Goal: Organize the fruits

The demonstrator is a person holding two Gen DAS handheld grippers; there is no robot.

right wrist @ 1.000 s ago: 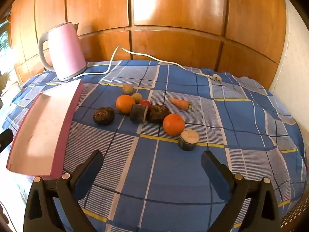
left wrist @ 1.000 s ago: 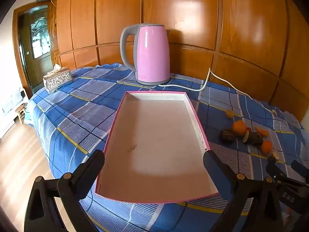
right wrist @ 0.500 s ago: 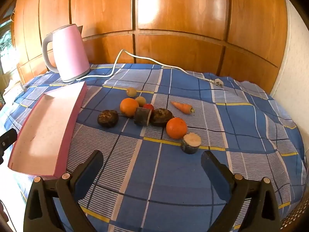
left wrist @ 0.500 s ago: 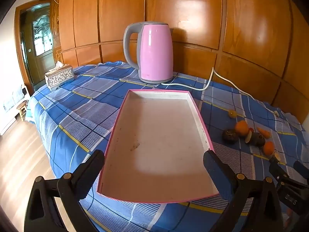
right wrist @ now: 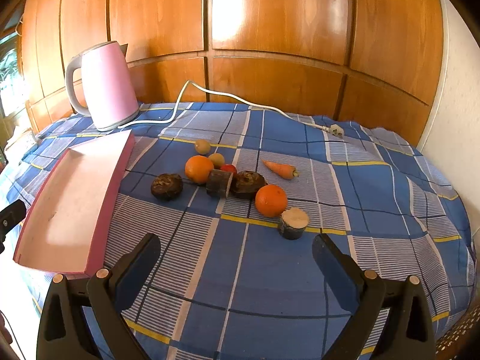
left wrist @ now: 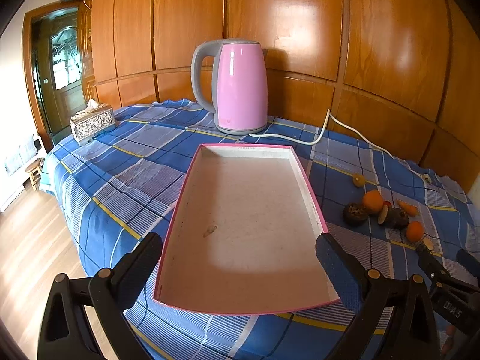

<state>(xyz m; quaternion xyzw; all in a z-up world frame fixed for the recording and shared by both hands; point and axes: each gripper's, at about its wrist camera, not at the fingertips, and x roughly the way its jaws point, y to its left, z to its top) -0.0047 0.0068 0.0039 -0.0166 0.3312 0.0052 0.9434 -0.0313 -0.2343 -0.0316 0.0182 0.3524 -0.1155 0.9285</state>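
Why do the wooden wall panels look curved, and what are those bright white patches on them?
In both wrist views the fisheye lens bends the straight wall panels and darkens the corners; the white patches are glare from room light on the glossy wood, strongest upper middle in the right wrist view. In the left wrist view, the pink kettle also carries a soft highlight, and the doorway is washed out.

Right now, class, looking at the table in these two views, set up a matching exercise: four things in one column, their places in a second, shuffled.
Things:
1. pink electric kettle
2. shallow pink-rimmed tray
3. small orange carrot
4. silver patterned tissue box

Places:
A. right of the fruit cluster
B. far left table corner
C. against the wooden wall
D. before the open left gripper

Pairs: 1-C, 2-D, 3-A, 4-B
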